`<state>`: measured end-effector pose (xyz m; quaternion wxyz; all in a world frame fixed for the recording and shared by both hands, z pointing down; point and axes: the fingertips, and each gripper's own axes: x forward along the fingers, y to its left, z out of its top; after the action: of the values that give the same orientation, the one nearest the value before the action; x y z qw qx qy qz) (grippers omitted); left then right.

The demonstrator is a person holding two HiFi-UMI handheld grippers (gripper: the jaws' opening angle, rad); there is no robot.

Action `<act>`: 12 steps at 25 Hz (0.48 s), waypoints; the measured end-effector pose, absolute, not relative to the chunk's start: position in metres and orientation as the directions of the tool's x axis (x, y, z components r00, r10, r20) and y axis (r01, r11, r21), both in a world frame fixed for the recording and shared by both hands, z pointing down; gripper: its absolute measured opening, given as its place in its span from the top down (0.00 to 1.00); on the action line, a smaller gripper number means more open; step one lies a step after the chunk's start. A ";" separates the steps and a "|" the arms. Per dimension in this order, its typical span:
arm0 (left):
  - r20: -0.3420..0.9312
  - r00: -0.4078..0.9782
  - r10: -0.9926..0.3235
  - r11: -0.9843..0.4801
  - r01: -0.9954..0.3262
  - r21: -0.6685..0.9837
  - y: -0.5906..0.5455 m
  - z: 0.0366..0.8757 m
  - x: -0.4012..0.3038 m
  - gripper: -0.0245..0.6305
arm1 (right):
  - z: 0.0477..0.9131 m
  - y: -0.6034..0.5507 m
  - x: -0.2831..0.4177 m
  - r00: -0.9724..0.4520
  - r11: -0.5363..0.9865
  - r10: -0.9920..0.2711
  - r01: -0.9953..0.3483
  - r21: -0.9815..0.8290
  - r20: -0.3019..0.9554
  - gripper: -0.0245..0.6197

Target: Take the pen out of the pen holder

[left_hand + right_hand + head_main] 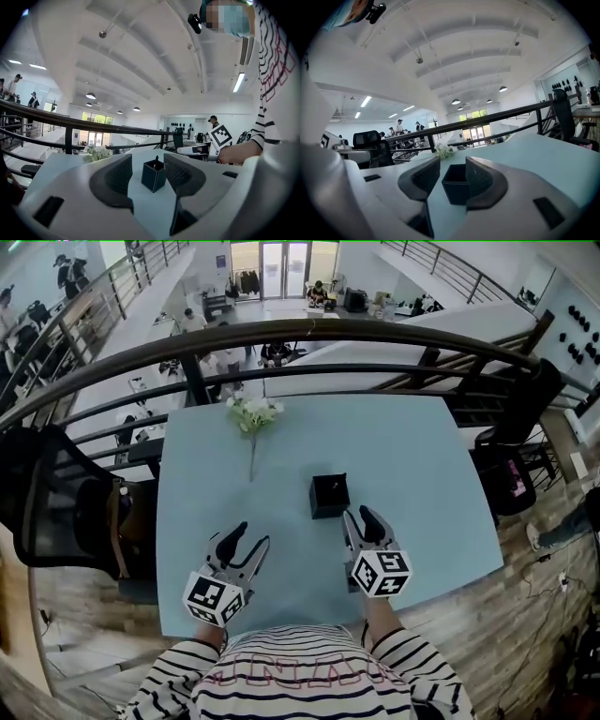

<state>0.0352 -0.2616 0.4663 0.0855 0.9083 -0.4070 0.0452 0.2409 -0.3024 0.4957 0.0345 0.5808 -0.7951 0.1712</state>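
Black pen holder, pen inside, stands on your tabletop; your left gripper and right gripper gape wide nearby.

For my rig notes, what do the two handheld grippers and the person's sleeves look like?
The left gripper and right gripper match: pale grey bodies, two dark ribbed curved jaws, and a white cube with black square markers on each. No cables show. The sleeves are black-and-white striped.

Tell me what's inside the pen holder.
One pen, its tip poking above the pen holder rim. The walls hide its body and the bottom.
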 end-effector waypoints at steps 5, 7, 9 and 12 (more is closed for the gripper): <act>0.169 0.609 -0.775 -0.595 -0.793 0.130 -0.266 0.473 0.031 0.67 | 0.509 -0.333 0.245 -0.347 0.292 -0.893 -0.931 -0.218 0.285 0.71; 0.180 0.583 -0.793 -0.567 -0.813 0.133 -0.266 0.479 0.029 0.67 | 0.516 -0.347 0.247 -0.351 0.300 -0.890 -0.932 -0.203 0.292 0.71; 0.189 0.555 -0.810 -0.539 -0.832 0.134 -0.268 0.484 0.027 0.67 | 0.523 -0.361 0.248 -0.359 0.312 -0.884 -0.930 -0.194 0.299 0.71; 0.200 0.518 -0.831 -0.500 -0.855 0.139 -0.269 0.488 0.025 0.67 | 0.534 -0.378 0.250 -0.373 0.328 -0.872 -0.926 -0.188 0.316 0.71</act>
<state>0.0254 -0.2686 0.4879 0.1104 0.8643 -0.4878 0.0537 0.2498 -0.3782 0.5344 0.0788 0.5541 -0.8111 0.1699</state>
